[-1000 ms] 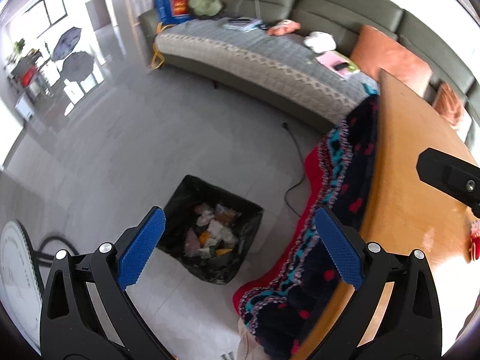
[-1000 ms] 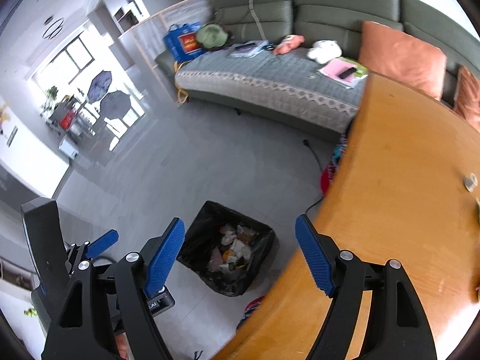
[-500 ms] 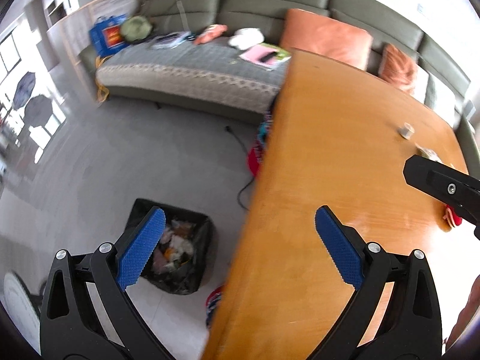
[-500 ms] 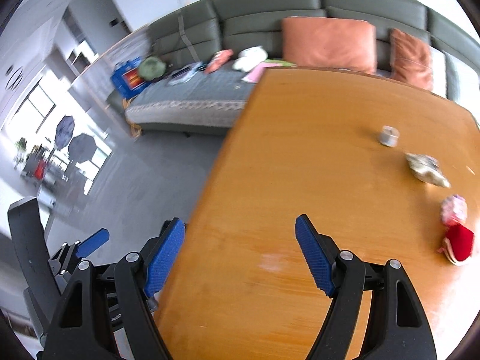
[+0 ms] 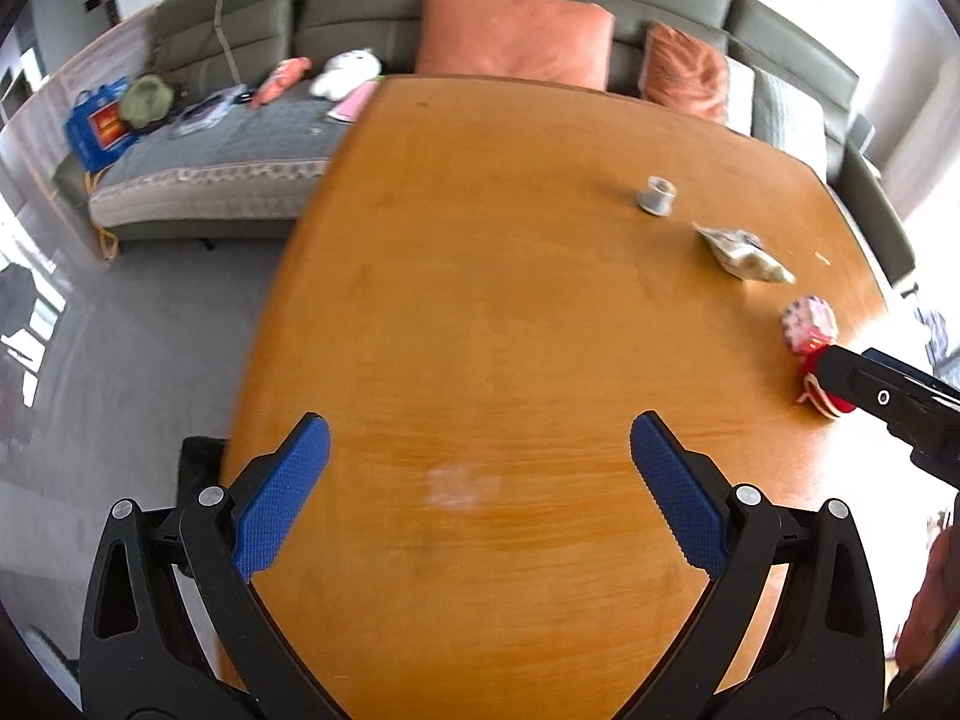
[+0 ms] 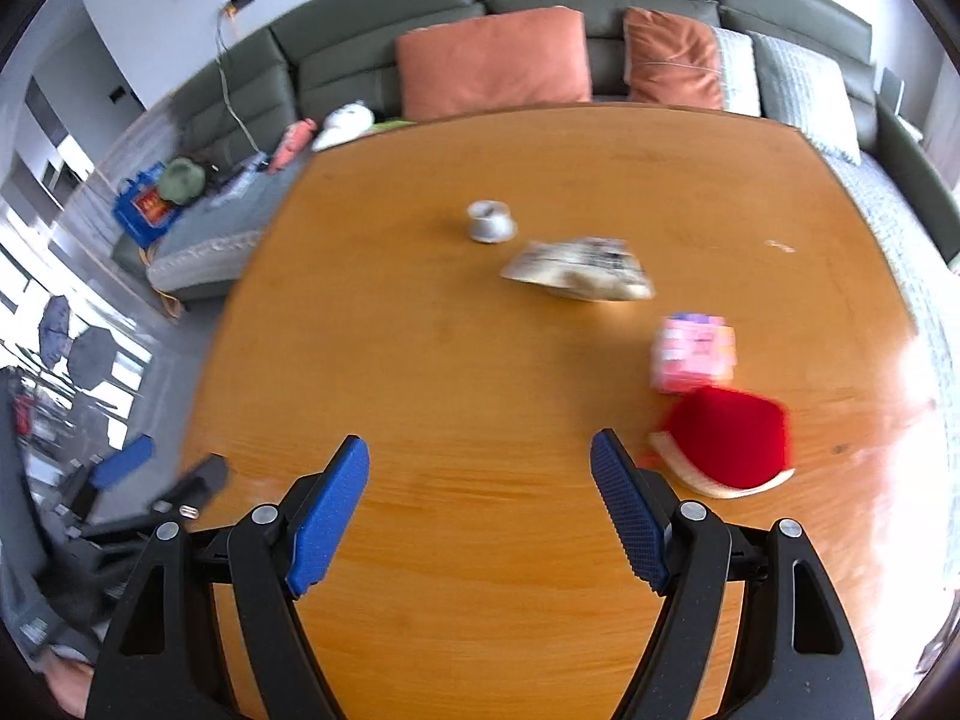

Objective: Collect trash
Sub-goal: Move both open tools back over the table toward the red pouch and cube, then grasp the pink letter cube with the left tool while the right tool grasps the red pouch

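Note:
On the orange wooden table (image 6: 456,372) lie several pieces of trash: a small grey cup (image 6: 490,221), a crumpled plastic wrapper (image 6: 579,270), a pink carton (image 6: 693,351) and a red, cream-edged piece (image 6: 726,441). The same items show in the left wrist view: cup (image 5: 655,195), wrapper (image 5: 744,255), carton (image 5: 809,324). My right gripper (image 6: 480,507) is open and empty above the table, its right finger close to the red piece. My left gripper (image 5: 480,492) is open and empty above the table's near left part. Part of the black bin (image 5: 201,459) peeks out beside the table's left edge.
A grey-green sofa (image 6: 540,0) with orange cushions (image 6: 492,63) stands behind the table, with toys and bags on its left section. Grey tiled floor (image 5: 120,330) lies left of the table. The right gripper's body (image 5: 888,396) shows at the right of the left wrist view.
Both grippers have swung right, from over the floor and the black bin to above the table. The trash items have come into view. Both stayed open.

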A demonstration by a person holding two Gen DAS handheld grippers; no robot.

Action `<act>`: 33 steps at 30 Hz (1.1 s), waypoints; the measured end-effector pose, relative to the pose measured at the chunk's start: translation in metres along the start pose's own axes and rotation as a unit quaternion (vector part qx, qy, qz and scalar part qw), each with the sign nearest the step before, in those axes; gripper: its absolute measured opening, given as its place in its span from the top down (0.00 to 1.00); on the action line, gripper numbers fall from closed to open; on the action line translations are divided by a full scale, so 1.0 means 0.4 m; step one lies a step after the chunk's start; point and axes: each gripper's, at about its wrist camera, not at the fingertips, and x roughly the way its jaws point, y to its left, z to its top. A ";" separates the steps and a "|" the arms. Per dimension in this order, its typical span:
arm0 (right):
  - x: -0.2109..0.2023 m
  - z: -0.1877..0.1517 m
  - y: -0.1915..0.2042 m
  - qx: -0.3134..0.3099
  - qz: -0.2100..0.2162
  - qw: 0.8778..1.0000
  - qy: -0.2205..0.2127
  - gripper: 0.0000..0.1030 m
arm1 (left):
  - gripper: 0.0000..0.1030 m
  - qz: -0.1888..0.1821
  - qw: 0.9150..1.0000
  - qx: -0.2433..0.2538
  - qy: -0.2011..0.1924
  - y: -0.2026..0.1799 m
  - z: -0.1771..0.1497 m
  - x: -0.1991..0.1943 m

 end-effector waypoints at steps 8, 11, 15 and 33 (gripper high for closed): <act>0.051 0.025 -0.141 -0.088 0.020 0.995 0.053 0.25 | 0.06 -0.005 0.999 0.023 0.022 -0.113 0.013 0.016; 0.076 0.028 -0.162 -0.163 0.029 0.984 0.070 0.25 | 0.06 -0.015 0.999 0.027 0.028 -0.149 0.023 0.017; 0.120 0.032 -0.178 -0.240 0.047 0.964 0.099 0.25 | 0.06 -0.023 0.998 0.033 0.041 -0.202 0.048 0.042; 0.229 0.068 -0.330 -0.243 0.055 0.962 0.111 0.51 | 0.06 -0.058 0.992 0.070 0.086 -0.397 0.144 0.169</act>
